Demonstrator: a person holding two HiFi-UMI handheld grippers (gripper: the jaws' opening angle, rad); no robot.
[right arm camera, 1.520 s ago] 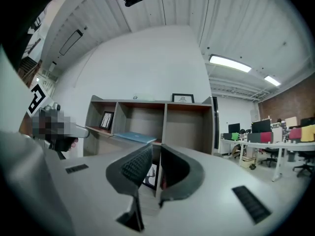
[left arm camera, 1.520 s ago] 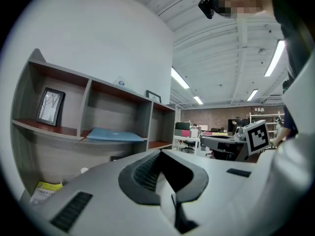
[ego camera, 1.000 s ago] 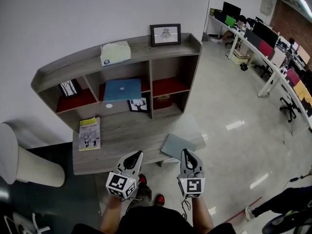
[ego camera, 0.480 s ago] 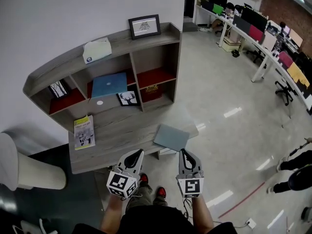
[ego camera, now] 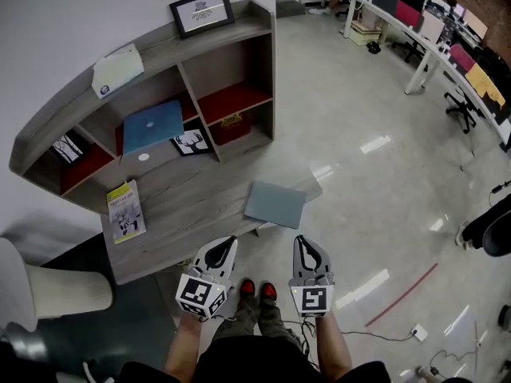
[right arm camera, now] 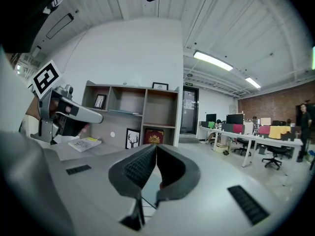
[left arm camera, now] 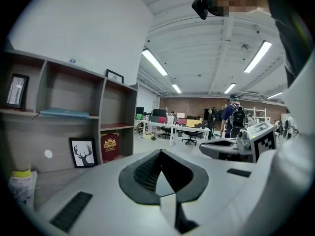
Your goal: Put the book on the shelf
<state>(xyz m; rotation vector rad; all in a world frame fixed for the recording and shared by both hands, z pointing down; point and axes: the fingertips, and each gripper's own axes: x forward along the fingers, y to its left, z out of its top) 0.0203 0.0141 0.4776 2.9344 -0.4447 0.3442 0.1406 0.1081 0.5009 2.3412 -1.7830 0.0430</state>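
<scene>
Seen from above, a person stands in front of a grey wooden shelf unit (ego camera: pixel 152 54) set against a white wall, with a hand-held gripper in each hand. The left gripper (ego camera: pixel 226 246) and right gripper (ego camera: pixel 304 244) hover side by side just short of the desk surface (ego camera: pixel 192 206). Both are clenched with nothing between the jaws.

A thin grey-blue book (ego camera: pixel 274 204), probably the one to be shelved, lies flat at the desk's front right corner, just ahead of the right gripper and apart from it. A yellow booklet (ego camera: pixel 125 211) lies well apart at the desk's left end.

What could go wrong: the book is thin, flat and close to the edge. A closed or badly aimed jaw could push it instead of catching it and send it off the corner onto the floor (ego camera: pixel 375 158).

The compartments are also partly taken. The middle one holds a blue flat item (ego camera: pixel 152 126) and a leaning deer picture (ego camera: pixel 188 142), and the right one holds a red box (ego camera: pixel 232 126). Sliding the book in could knock these over.

Hard to make out: the head view does not settle whether the book overhangs the desk edge. Its cover shows no readable title. In both gripper views the gripper's own body blocks most of the desk, so the book cannot be clearly picked out there. The blue item could be a book or a closed laptop. The far left compartment is partly cut off, and its small framed object is too small to identify.
</scene>
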